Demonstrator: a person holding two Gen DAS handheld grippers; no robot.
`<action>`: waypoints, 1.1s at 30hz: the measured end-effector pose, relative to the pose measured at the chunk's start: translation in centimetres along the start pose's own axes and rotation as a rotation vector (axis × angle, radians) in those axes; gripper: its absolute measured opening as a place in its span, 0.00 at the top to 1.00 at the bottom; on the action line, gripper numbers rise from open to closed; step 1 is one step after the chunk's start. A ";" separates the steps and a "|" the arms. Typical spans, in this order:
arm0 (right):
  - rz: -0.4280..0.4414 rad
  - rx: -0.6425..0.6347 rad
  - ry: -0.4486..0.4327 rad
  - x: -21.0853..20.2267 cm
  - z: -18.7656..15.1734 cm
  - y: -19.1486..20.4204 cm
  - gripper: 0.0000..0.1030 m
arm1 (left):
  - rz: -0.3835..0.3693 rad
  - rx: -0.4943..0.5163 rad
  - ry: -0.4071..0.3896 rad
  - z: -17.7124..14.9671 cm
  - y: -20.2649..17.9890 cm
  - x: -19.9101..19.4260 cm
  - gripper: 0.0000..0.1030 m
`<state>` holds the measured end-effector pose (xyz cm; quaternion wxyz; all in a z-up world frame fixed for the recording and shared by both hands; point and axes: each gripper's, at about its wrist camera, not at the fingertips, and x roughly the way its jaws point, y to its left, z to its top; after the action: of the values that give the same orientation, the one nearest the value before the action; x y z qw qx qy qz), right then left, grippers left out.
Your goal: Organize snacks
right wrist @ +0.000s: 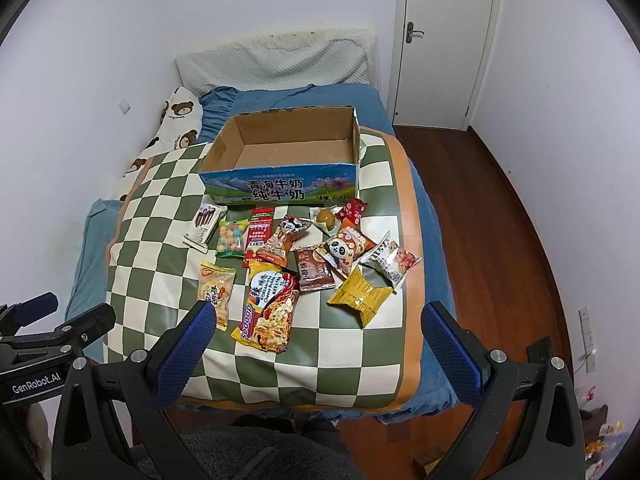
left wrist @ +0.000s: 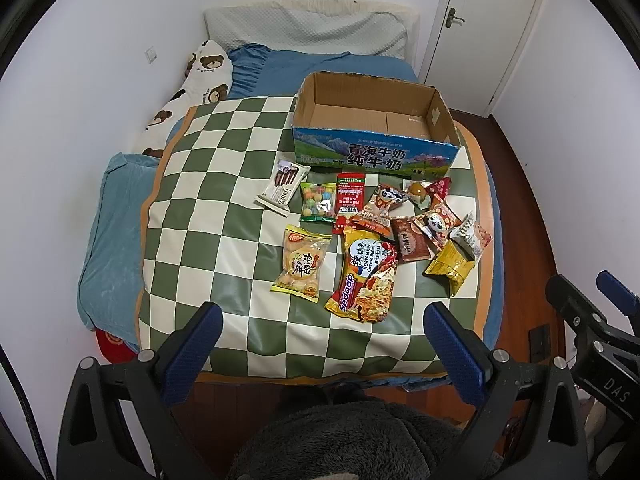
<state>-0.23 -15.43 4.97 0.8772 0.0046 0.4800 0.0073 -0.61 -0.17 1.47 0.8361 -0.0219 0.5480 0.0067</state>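
Nearest the lens, grey fleece clothing [left wrist: 340,440] fills the bottom edge, with the left gripper [left wrist: 322,340] just above it, fingers wide apart and holding nothing. Right gripper [right wrist: 316,340] is likewise spread and empty. Both hang over the near edge of the checkered mat [left wrist: 224,208], short of the goods.

Snacks lie loose on the mat, left to right: wafer packet [left wrist: 282,188], egg-biscuit bag [left wrist: 302,265], candy-ball bag [left wrist: 319,202], noodle packet [left wrist: 366,276], yellow pouch [left wrist: 450,269]. Behind them, the cardboard box [left wrist: 372,156] stands open and empty (presumably the destination).

Recommended: start with an outlying item such as the egg-biscuit bag, pinching a sealed edge rather than the crushable middle, since the right-hand packets overlap.

Left view alone shows a red object under the blue bedding; right view alone shows the box's full floor and a wall socket [right wrist: 587,338].
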 end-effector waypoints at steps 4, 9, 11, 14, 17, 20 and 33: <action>0.000 0.000 -0.002 0.0 -0.2 -0.2 0.00 | -0.001 0.000 -0.002 0.1 0.0 0.0 0.00; 0.006 -0.003 -0.015 -0.5 -0.5 -0.4 0.00 | -0.002 -0.002 -0.007 0.1 0.0 -0.1 0.00; 0.009 -0.003 -0.016 -0.4 -0.6 -0.6 0.00 | -0.003 -0.005 -0.009 0.2 0.0 0.0 0.00; 0.009 -0.001 -0.016 -0.4 -0.7 -0.5 0.00 | 0.000 -0.011 -0.014 0.4 0.3 0.0 0.00; 0.013 0.011 -0.007 0.6 -0.7 -0.6 0.00 | 0.045 -0.015 -0.030 1.2 0.8 0.9 0.00; 0.049 0.038 0.029 3.7 -1.0 -0.4 0.00 | 0.123 -0.005 -0.036 2.0 1.5 3.6 0.00; 0.107 0.107 0.335 25.8 -5.1 3.8 0.00 | 0.174 0.155 0.255 3.7 5.2 25.8 0.00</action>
<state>9.30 -11.21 -19.42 0.7820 0.0753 0.6180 0.0292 12.92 4.87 -20.90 0.7552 0.0897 0.6484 0.0341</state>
